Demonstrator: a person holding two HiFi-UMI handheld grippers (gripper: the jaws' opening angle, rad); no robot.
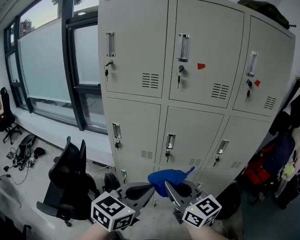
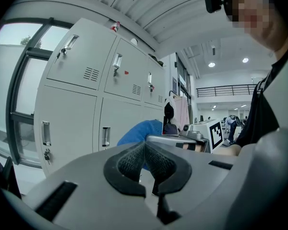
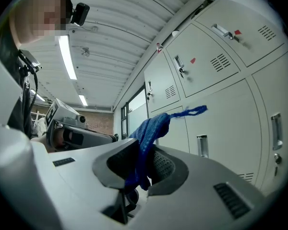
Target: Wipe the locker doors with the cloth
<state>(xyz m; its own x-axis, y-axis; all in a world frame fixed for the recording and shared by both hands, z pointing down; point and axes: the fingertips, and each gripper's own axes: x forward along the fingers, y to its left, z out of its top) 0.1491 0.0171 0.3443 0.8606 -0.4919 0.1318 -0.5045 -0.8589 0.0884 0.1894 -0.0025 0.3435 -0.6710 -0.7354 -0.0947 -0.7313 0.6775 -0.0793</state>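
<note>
A beige bank of lockers (image 1: 190, 79) fills the head view, two full rows of doors with handles and keys. My right gripper (image 1: 166, 185) is shut on a blue cloth (image 1: 168, 175), which bunches above its jaws a short way in front of the lower doors. In the right gripper view the cloth (image 3: 146, 138) hangs pinched between the jaws, its loop pointing at the lockers (image 3: 221, 80). My left gripper (image 1: 151, 190) sits beside it, jaws shut with nothing between them. The left gripper view shows the cloth (image 2: 139, 132) just beyond its closed tips (image 2: 145, 145) and the lockers (image 2: 86, 95) on the left.
A black office chair (image 1: 70, 184) stands left of the lockers, with cables and gear (image 1: 22, 151) on the floor by the window (image 1: 45, 59). Bags and hanging clothes (image 1: 285, 154) crowd the right side. A dark bag (image 1: 265, 6) lies on top of the lockers.
</note>
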